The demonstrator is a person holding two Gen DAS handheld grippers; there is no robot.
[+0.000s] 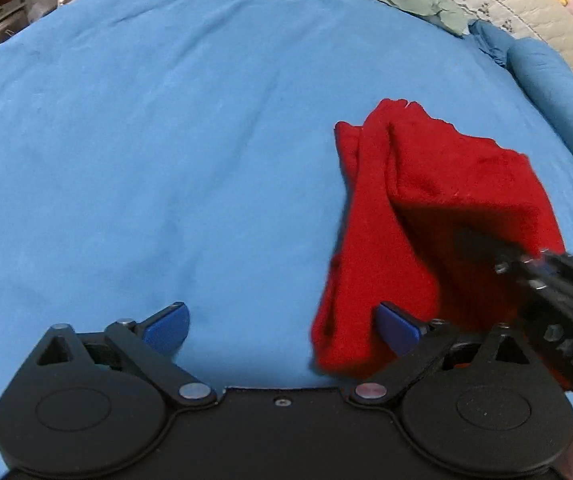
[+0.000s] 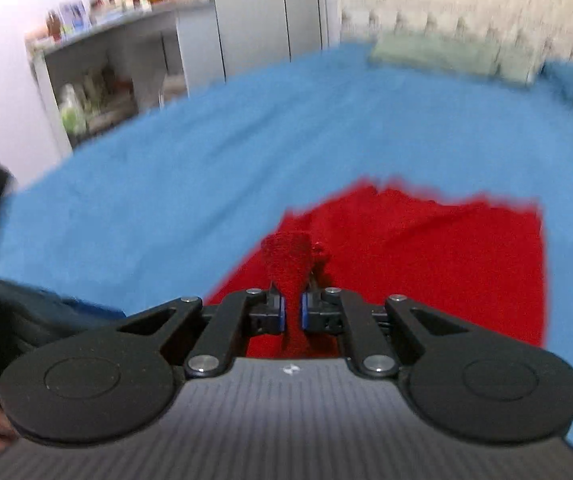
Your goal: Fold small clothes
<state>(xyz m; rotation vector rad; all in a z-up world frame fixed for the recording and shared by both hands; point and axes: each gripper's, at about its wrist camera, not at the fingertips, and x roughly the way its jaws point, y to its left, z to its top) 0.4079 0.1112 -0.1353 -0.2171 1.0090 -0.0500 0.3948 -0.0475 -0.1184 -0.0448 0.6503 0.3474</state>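
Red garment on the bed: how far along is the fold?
Partly done: the red garment already looks doubled over on the blue sheet, with layered edges showing. In hand: the right tool is shut on a pinched ridge of the cloth and lifts it. The left tool is open and holds nothing. Left: lay that part down and flatten the bundle.
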